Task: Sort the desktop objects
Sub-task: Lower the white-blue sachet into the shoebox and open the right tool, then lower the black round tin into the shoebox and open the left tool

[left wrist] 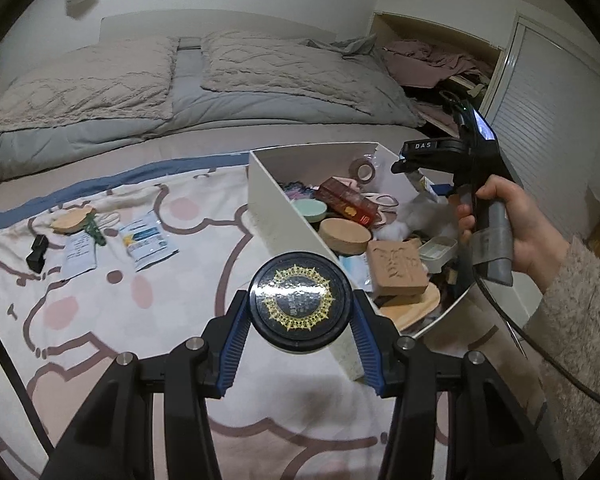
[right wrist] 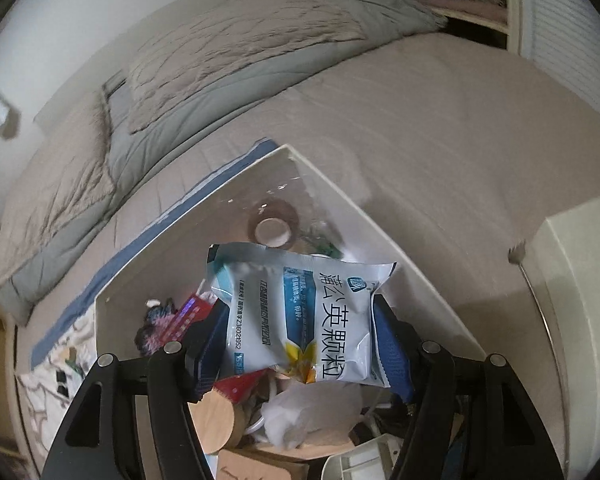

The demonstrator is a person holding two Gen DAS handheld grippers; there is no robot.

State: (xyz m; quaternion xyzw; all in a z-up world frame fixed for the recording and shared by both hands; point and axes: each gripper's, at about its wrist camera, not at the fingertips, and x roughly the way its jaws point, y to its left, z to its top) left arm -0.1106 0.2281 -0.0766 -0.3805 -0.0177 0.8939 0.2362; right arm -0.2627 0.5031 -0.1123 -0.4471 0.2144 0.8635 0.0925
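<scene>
Bedspread (left wrist: 100, 320) clutter: packets (left wrist: 150, 242) beside crowded box (left wrist: 284, 216).

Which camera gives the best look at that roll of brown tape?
The right wrist view: the tape roll lies near the box's far corner, hole facing the camera. The left wrist view shows it smaller, against the white box back wall.

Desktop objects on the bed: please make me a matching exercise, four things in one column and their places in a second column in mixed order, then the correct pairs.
Things
1. black round tin
2. blue and white sachet
3. tape roll
4. small black box

Places
A. lying on the patterned blanket, outside the box
B. between the fingers of the left gripper
C. in the far corner of the white box
D. held by the right gripper above the white box

Pairs: 1-B, 2-D, 3-C, 4-A
</scene>
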